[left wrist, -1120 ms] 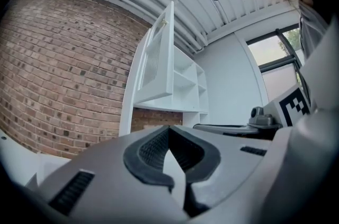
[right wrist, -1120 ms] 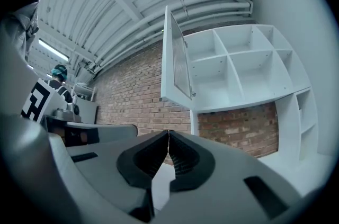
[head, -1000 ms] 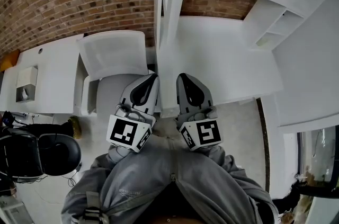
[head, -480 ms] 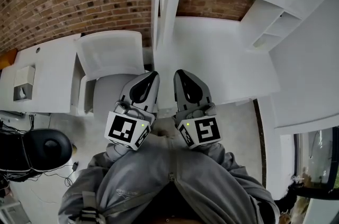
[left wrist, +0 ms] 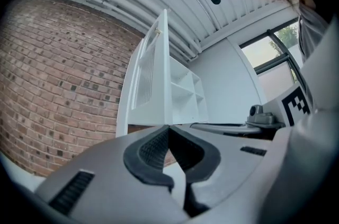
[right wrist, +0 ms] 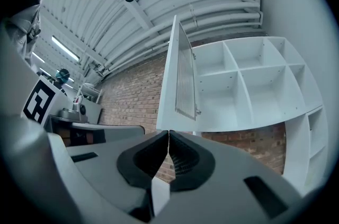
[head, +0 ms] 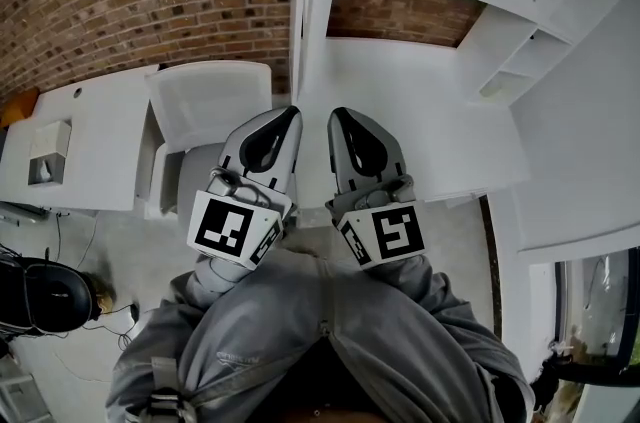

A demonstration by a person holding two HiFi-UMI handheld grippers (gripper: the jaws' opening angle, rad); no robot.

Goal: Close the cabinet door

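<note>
Soft, even daylight with few shadows. The window [left wrist: 271, 49] glares in the left gripper view. Edges bend strongly, corners go dark; the nearest parts seem slightly blurred.

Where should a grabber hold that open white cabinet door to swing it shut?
Pinch the cabinet door on its lower free edge, coming from straight in front. It stands edge-on toward you, probably thin enough for jaws, and that edge is nearest. The left gripper and right gripper are both shut and empty, so one must open first.
</note>
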